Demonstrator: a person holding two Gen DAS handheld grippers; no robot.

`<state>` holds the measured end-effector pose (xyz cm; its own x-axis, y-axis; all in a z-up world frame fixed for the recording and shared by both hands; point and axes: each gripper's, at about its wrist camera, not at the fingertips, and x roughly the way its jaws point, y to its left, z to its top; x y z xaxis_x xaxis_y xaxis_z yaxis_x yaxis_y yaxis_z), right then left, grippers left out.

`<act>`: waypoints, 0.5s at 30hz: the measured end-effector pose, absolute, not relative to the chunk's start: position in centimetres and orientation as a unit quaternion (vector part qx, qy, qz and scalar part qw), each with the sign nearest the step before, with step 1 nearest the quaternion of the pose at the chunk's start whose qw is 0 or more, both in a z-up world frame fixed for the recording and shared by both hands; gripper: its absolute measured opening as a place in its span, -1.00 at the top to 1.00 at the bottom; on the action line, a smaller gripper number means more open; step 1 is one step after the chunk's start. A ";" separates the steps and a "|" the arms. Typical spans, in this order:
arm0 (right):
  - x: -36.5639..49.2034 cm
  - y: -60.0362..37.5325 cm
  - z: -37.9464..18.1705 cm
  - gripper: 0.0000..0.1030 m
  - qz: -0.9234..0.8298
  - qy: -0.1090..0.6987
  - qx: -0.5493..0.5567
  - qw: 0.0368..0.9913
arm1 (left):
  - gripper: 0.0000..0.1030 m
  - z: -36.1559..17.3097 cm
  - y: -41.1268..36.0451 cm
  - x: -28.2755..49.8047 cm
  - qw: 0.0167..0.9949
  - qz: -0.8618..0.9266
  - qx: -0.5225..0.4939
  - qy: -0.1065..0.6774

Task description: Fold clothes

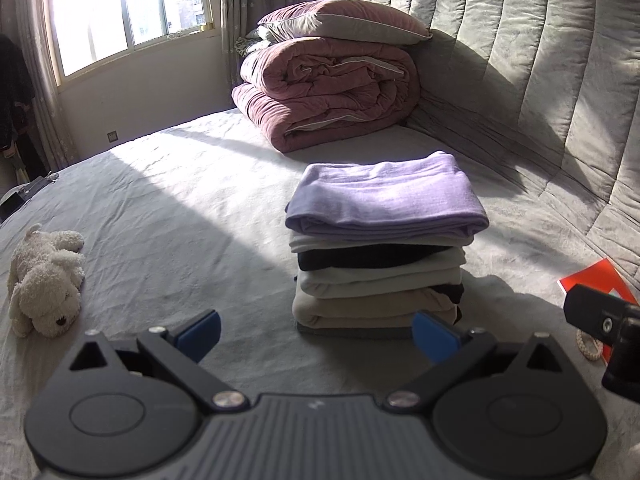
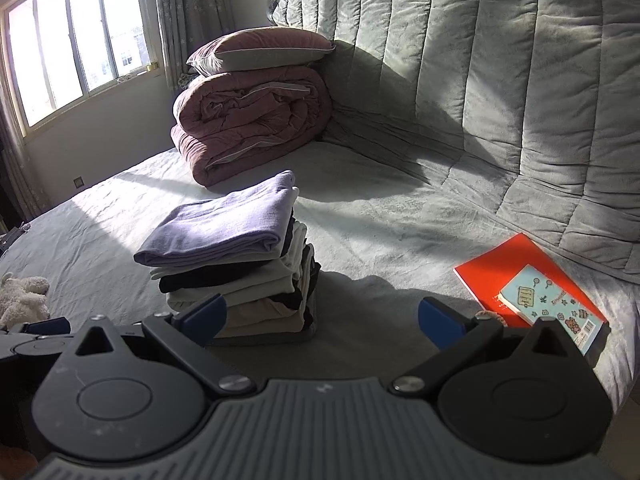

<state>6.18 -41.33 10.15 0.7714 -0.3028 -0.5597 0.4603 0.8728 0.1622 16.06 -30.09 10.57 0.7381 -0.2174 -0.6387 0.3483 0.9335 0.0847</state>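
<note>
A neat stack of folded clothes (image 1: 380, 264) stands on the bed, with a lilac garment (image 1: 384, 200) on top and white, black and beige layers under it. In the left wrist view my left gripper (image 1: 316, 338) is open just in front of the stack's base, nothing between its blue pads. The right wrist view shows the same stack (image 2: 236, 264) at centre left, the lilac garment (image 2: 224, 224) uppermost. My right gripper (image 2: 322, 318) is open and empty to the right of the stack, its left pad (image 2: 206, 316) overlapping the bottom corner in the picture.
A rolled pink quilt (image 1: 328, 92) with a pillow (image 1: 344, 22) on it lies at the head of the bed (image 1: 180, 200). A white plush dog (image 1: 44, 284) is at the left. A red notebook (image 2: 516, 272) and a small blue book (image 2: 552, 304) lie at the right, beside the padded headboard (image 2: 500, 80).
</note>
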 end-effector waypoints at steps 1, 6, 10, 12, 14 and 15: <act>6.2 -41.3 10.1 -1.00 -0.205 0.269 0.146 0.930 | -0.98 10.6 -30.1 16.0 0.927 -0.154 0.098 0.328; 6.2 -41.2 10.1 -1.00 -0.203 0.267 0.142 0.931 | -0.98 10.6 -30.0 16.0 0.930 -0.147 0.092 0.323; 6.2 -41.3 10.0 -1.00 -0.200 0.268 0.140 0.932 | -0.98 10.5 -30.1 15.9 0.930 -0.147 0.092 0.323; 6.2 -41.4 9.9 -1.00 -0.203 0.270 0.140 0.931 | -0.98 10.5 -30.2 15.9 0.930 -0.149 0.091 0.324; 6.2 -41.4 9.8 -1.00 -0.204 0.272 0.140 0.930 | -0.98 10.5 -30.3 15.9 0.930 -0.150 0.091 0.324; 6.2 -41.5 9.8 -1.00 -0.204 0.272 0.140 0.930 | -0.98 10.4 -30.3 15.9 0.930 -0.150 0.092 0.324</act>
<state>6.17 -41.47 9.81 0.7690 -0.3029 -0.5629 0.4553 0.8777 0.1497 15.91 -30.35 10.44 0.7454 -0.2193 -0.6295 0.3378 0.9384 0.0732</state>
